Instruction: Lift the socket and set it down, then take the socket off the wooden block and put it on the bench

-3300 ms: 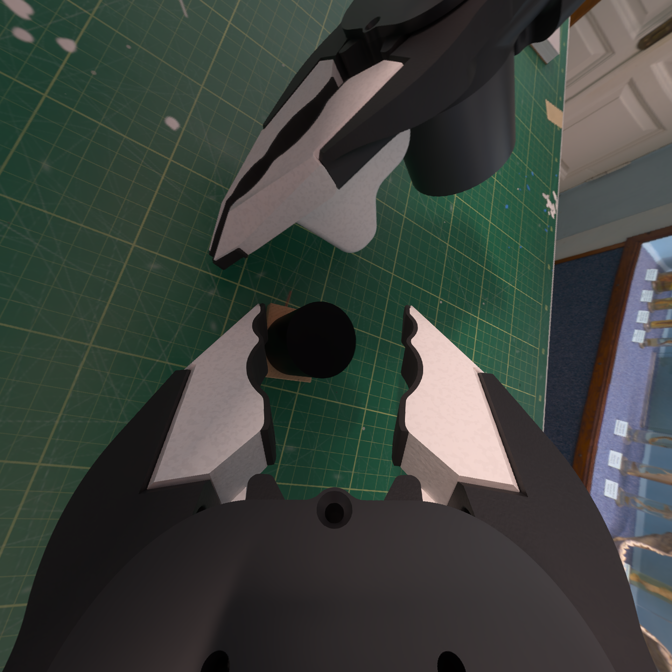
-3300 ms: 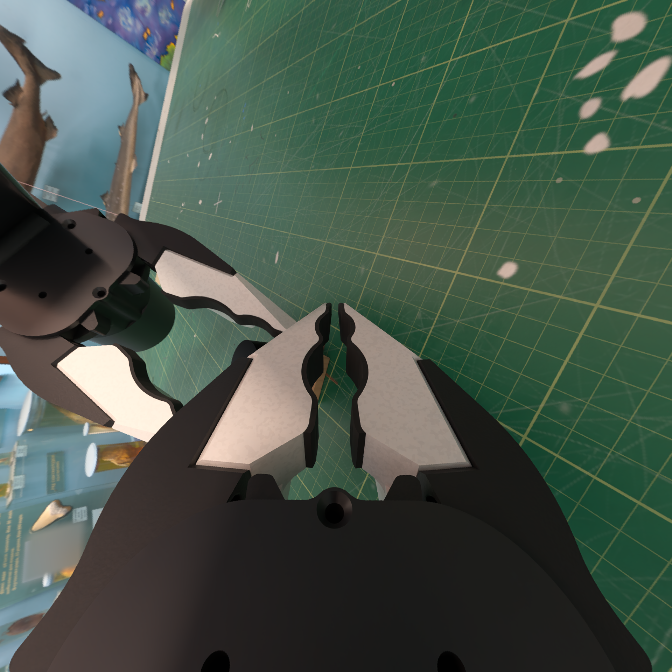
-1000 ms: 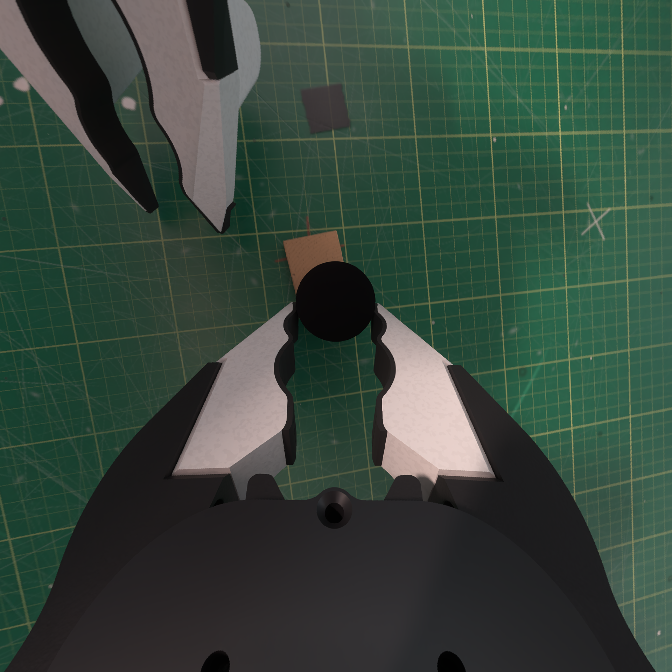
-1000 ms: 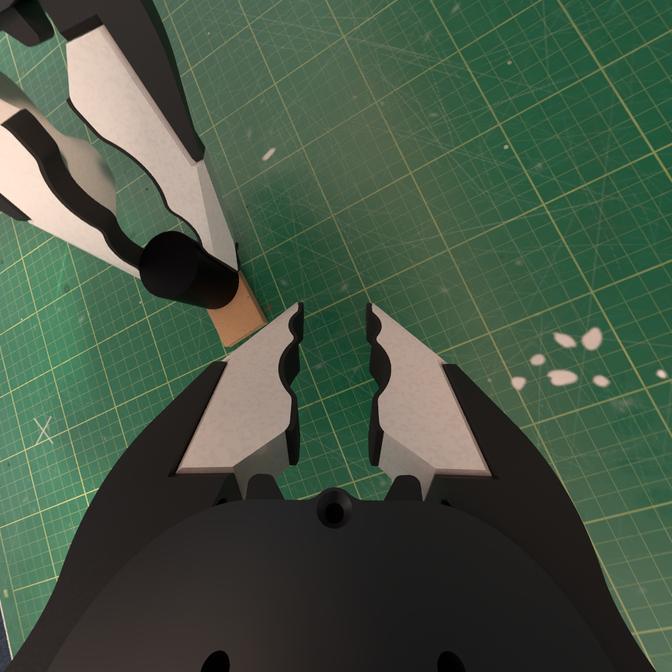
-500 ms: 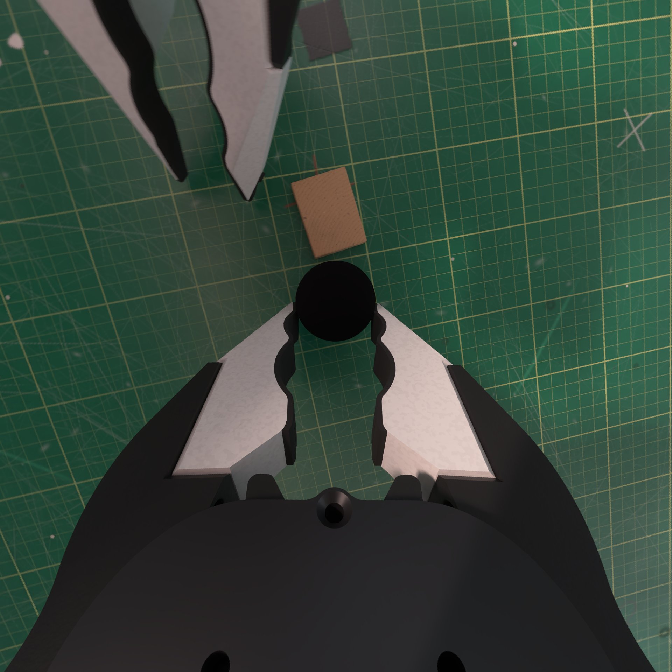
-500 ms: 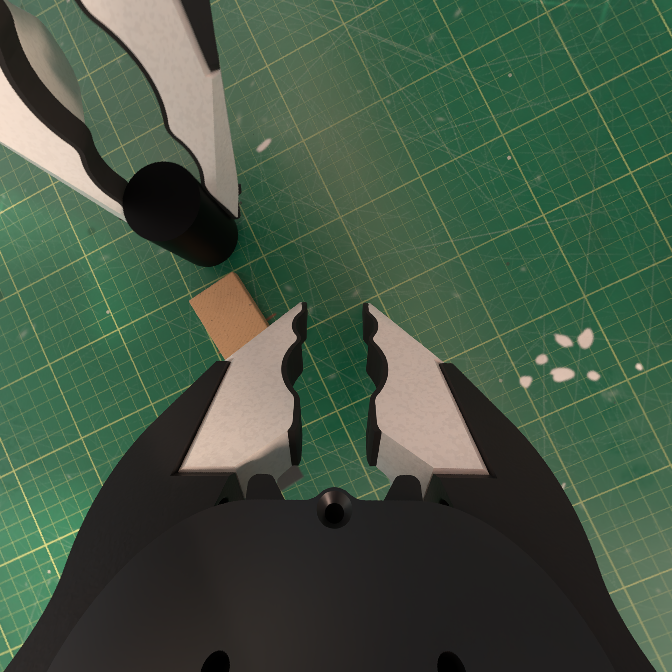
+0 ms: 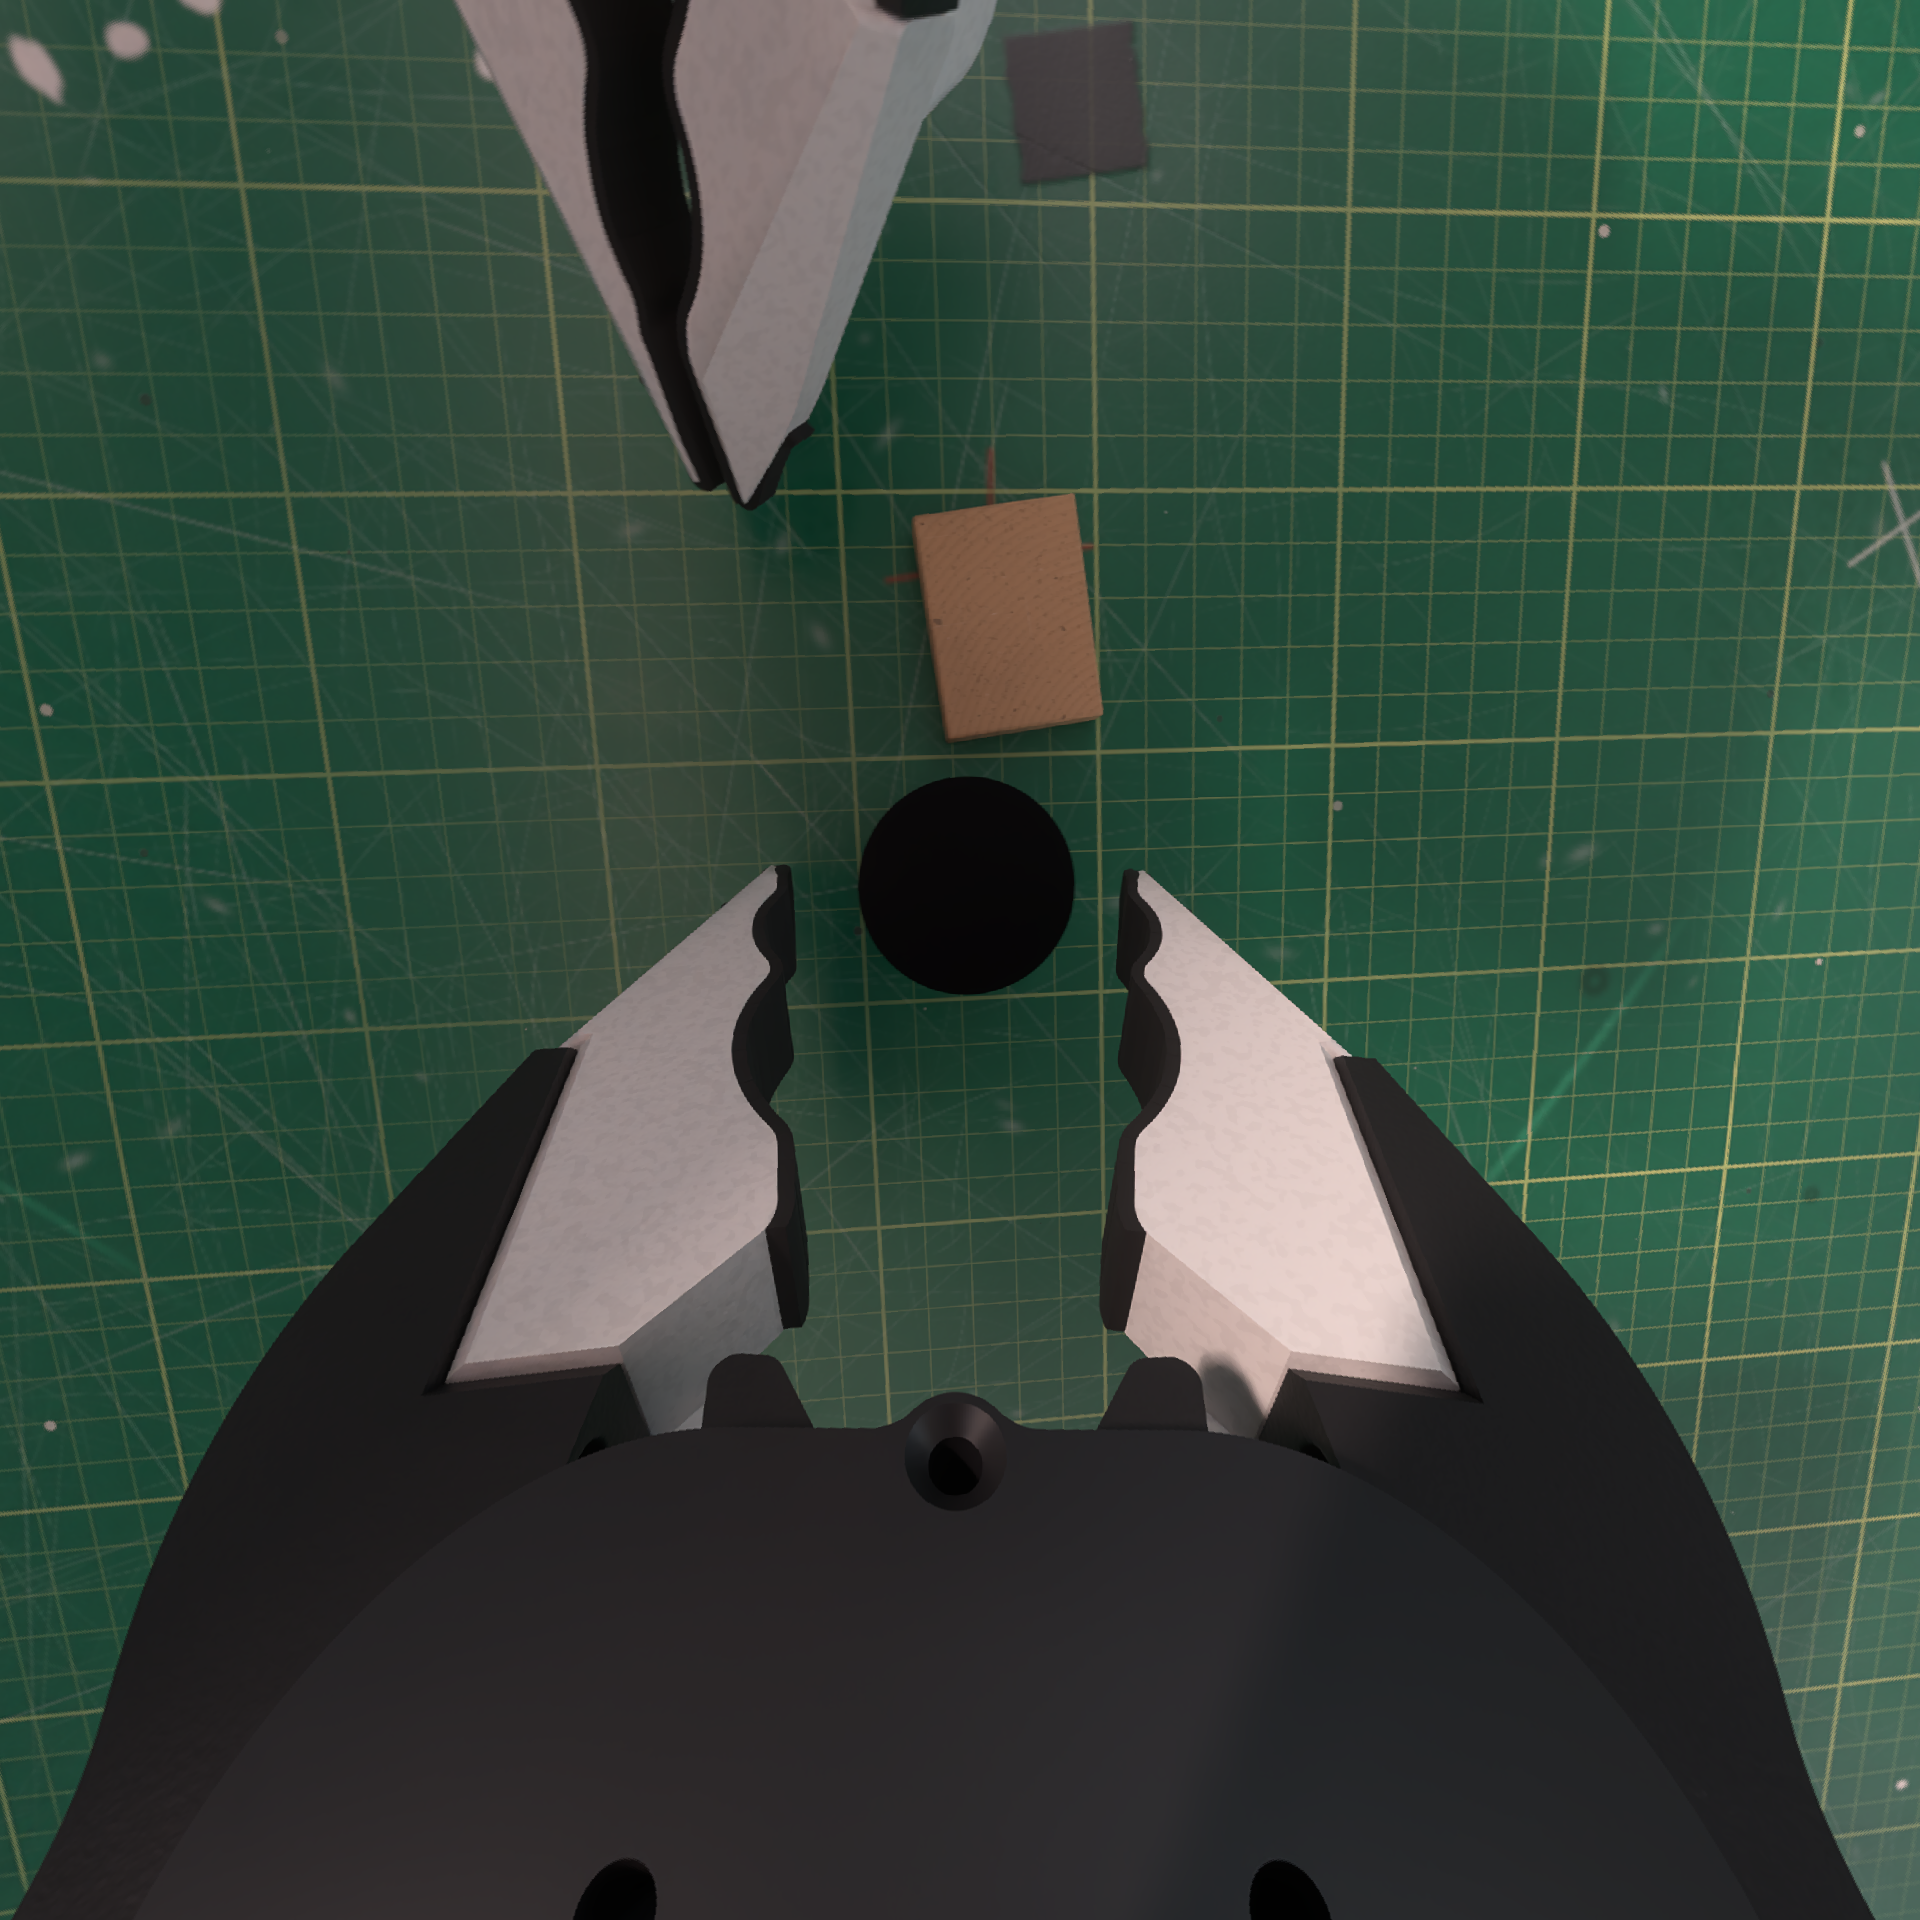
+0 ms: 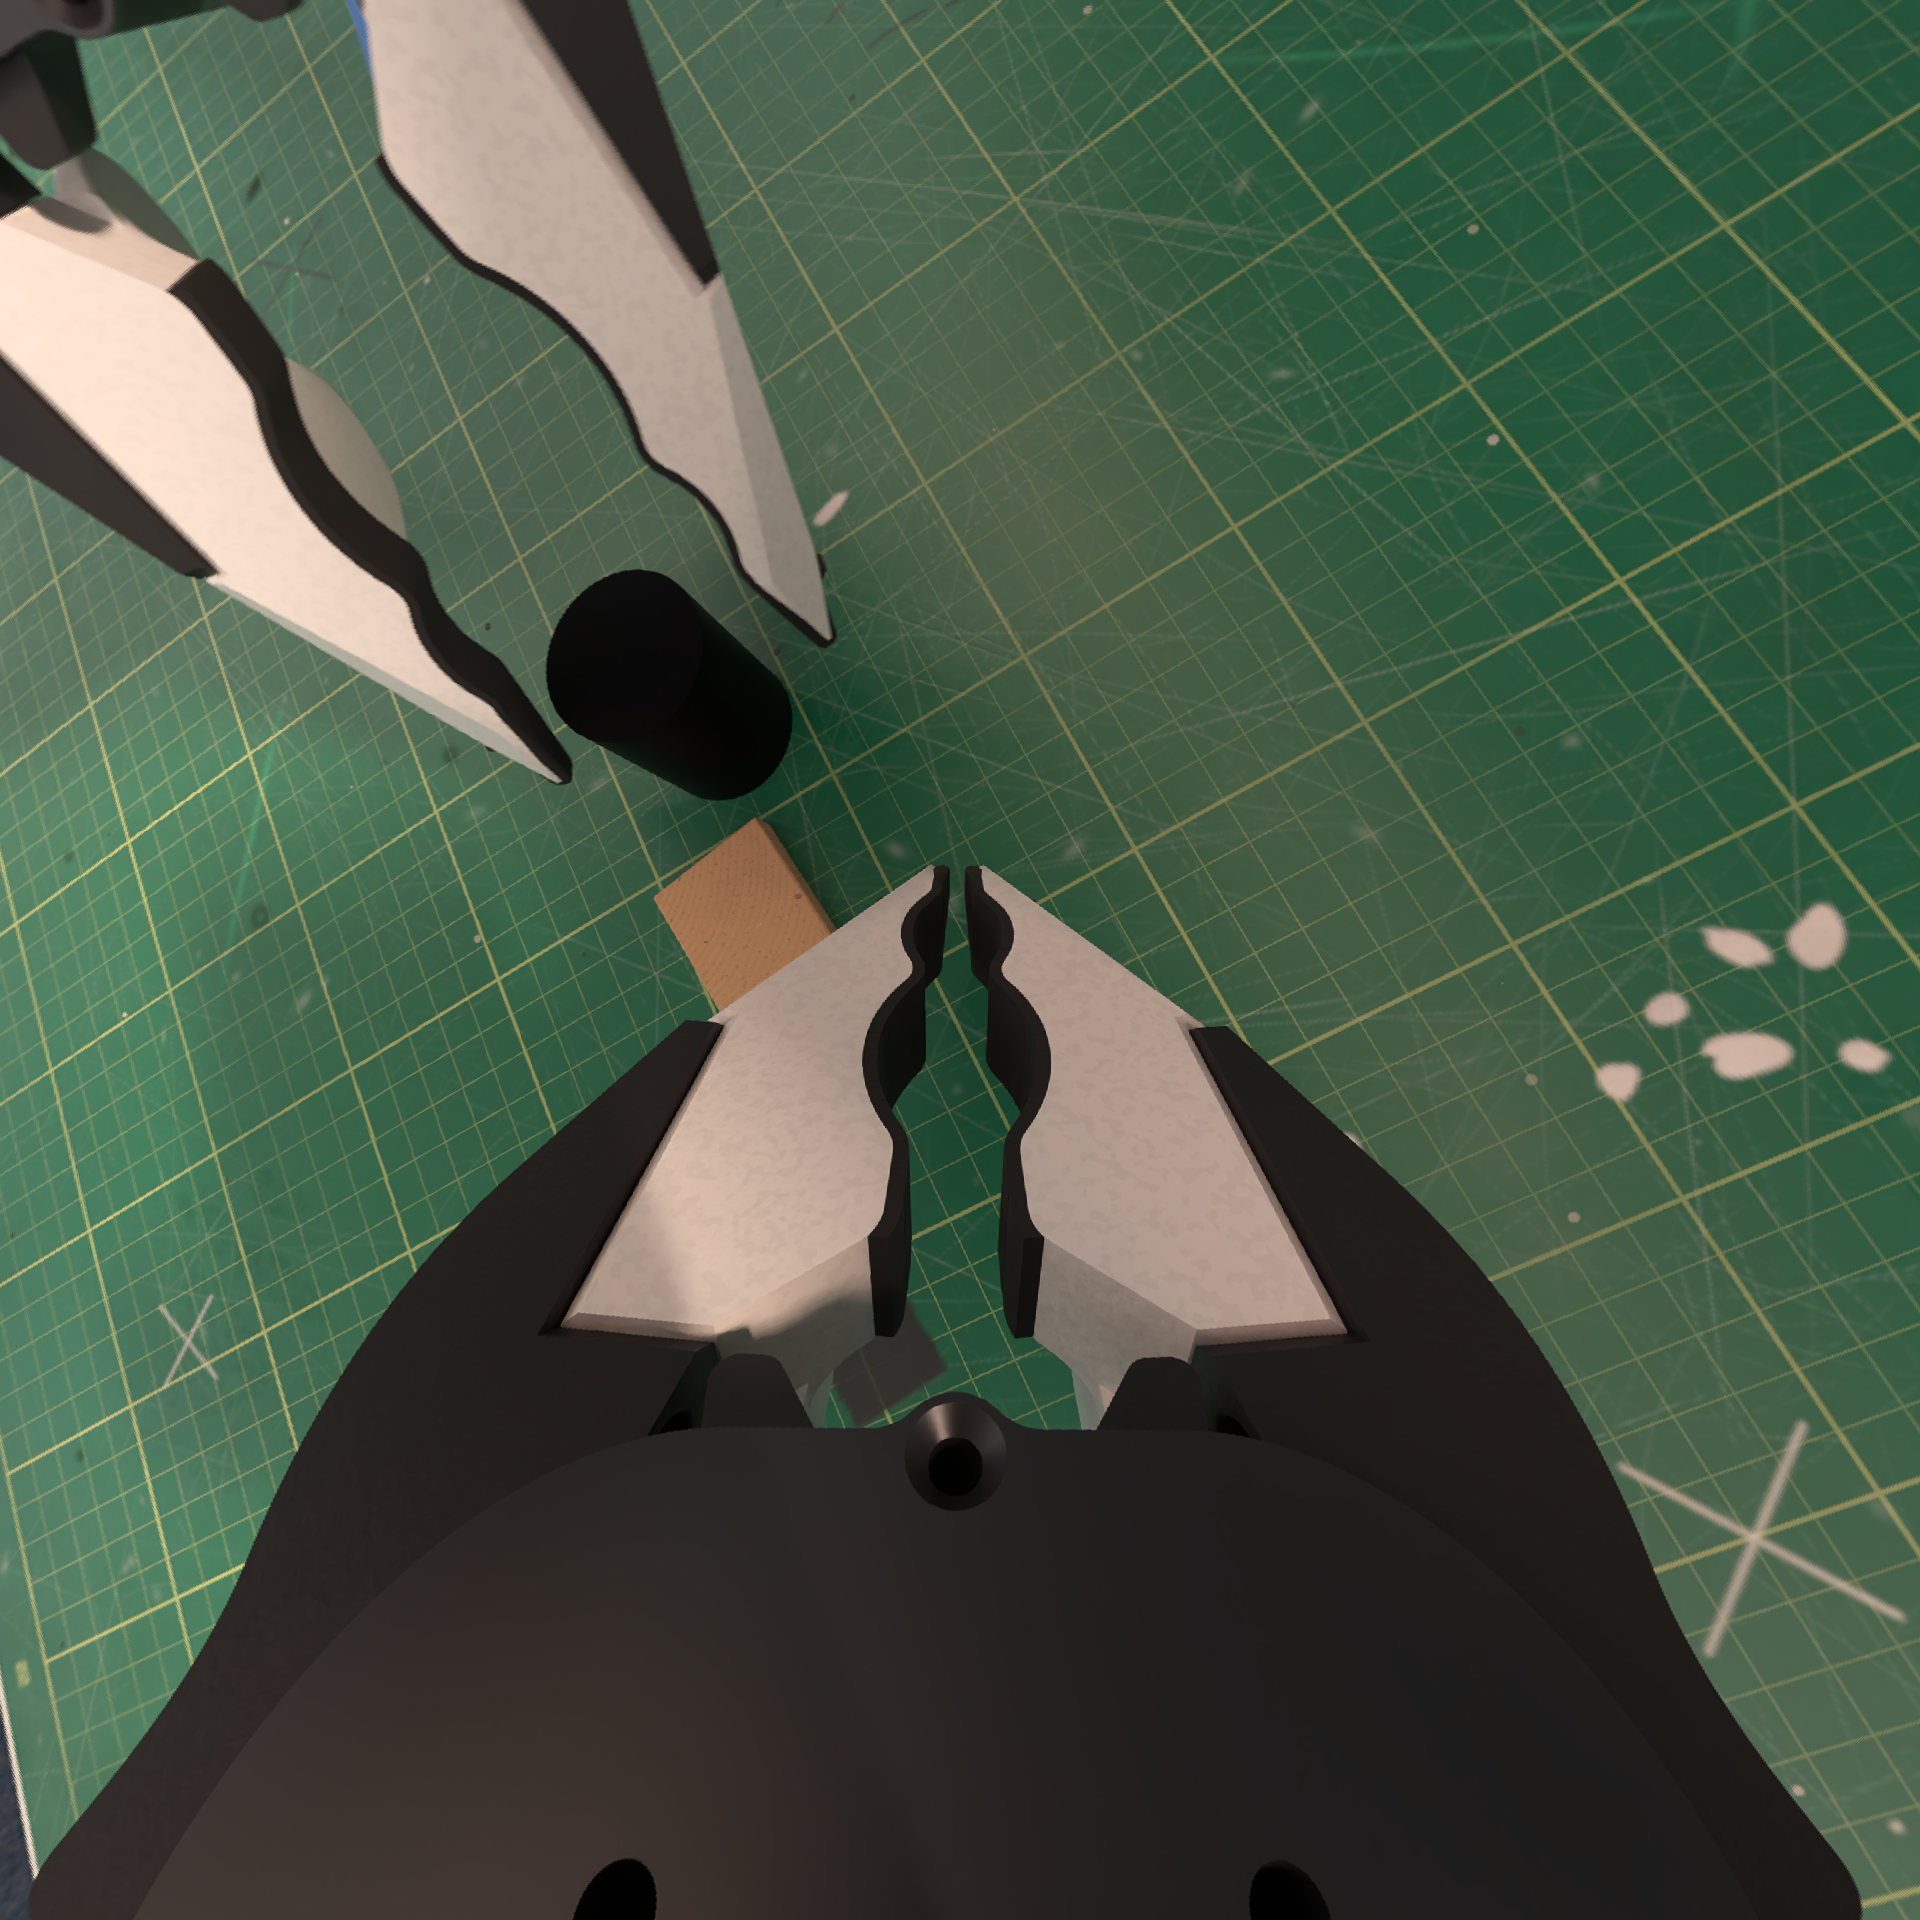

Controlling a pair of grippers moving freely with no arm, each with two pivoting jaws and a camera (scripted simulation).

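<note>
My left gripper [image 7: 956, 883] has its fingers wide, flanking the black socket [image 7: 965, 884], which stands on the table [image 7: 1558, 831] just near of the wooden block [image 7: 1006, 617]. Right gripper [image 8: 957, 881] nearly closed, empty. I'd back straight up, no sideways brush, so the socket stays upright.

The bench [image 7: 1558, 935] is covered by a green cutting mat with a yellow grid, scratched and flecked with white paint. On it, at the centre of the left wrist view, a black socket [image 7: 965, 884] is stood upright. Just above it a wooden block [image 7: 1006, 615] is laid flat, apart from it. A dark grey square patch [image 7: 1076, 102] is seen at the top edge.
</note>
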